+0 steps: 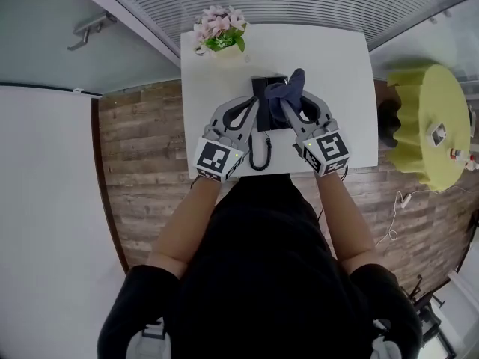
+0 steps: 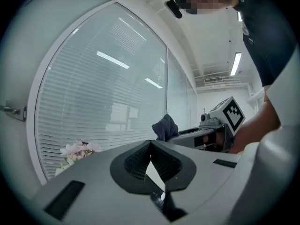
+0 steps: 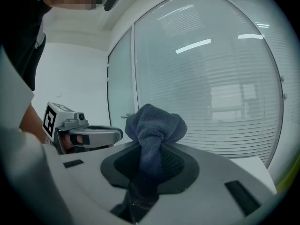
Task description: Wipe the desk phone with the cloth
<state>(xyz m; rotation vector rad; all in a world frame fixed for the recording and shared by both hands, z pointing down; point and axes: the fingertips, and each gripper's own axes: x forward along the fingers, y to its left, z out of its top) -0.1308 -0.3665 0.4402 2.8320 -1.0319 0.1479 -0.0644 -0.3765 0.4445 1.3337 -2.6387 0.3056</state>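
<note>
Head view first. A pale pot [image 1: 223, 53] stands on the white table [image 1: 340, 66], beyond the desk phone and off to its left, and it holds pink flowers [image 1: 218, 25] with green leaves. The desk phone [image 1: 264, 90] is black and sits mid-table, with its coiled cord [image 1: 260, 154] looping away from its near side. And there's the cloth [image 1: 290, 88], dark blue and bunched up, right over the phone's right half; whether it touches the phone, I can't tell. The right gripper [image 1: 287, 105] reaches in from the phone's near right. The left gripper [image 1: 252, 103] comes from the near left, tips at the phone's left edge.

Over to the left gripper view. Its jaws meet at the tips with nothing between them. The flowers [image 2: 77, 150] and the cloth [image 2: 164, 127] show beyond.

Now the right gripper view. Its jaws are clamped on the cloth [image 3: 154, 125], a soft, fleecy wad puffing out past the tips, its tail running back between the pads. The phone is out of sight here.
</note>
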